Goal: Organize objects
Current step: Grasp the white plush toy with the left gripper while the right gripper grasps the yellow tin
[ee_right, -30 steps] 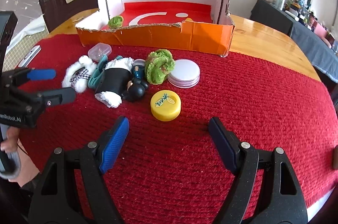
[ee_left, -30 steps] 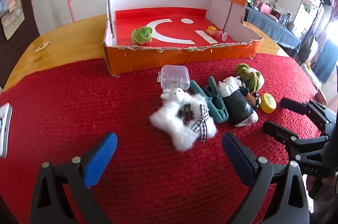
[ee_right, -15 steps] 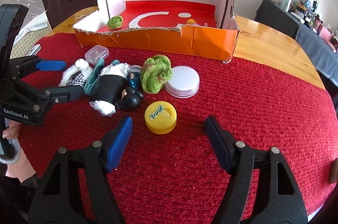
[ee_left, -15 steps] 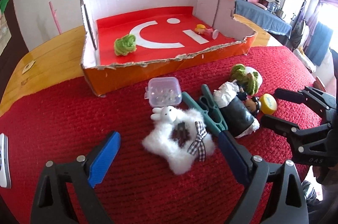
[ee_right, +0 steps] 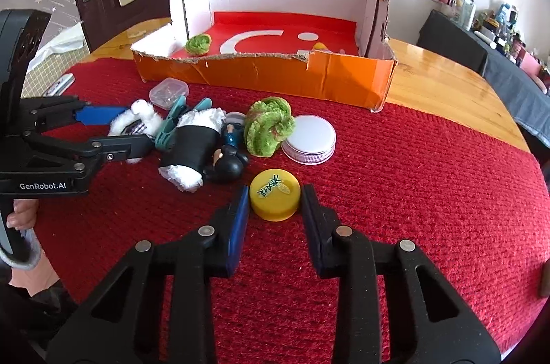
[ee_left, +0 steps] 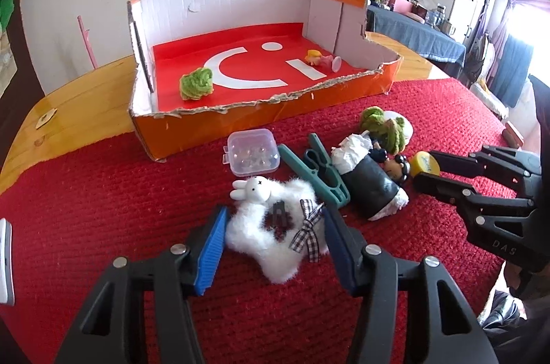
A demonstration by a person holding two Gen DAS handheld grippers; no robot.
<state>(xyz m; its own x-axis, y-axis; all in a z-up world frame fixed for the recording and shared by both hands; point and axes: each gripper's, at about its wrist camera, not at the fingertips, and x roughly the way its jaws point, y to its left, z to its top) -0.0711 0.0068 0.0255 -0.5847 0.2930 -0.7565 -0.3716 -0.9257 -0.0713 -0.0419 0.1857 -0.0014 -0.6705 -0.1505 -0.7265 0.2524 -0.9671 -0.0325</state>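
A white fluffy bunny hair tie with a checked bow lies on the red cloth. My left gripper straddles it, pads touching its fur on both sides. A yellow cap lies on the cloth between the pads of my right gripper, which stand close on either side of it. The orange cardboard box stands behind, holding a green scrunchie and a small doll.
Between the grippers lie a clear plastic case, a teal clip, a black-and-white doll, a green scrunchie and a white lid. A phone lies at the cloth's left edge.
Both grippers moved forward and down and narrowed: the left around the bunny hair tie, the right around the yellow cap.
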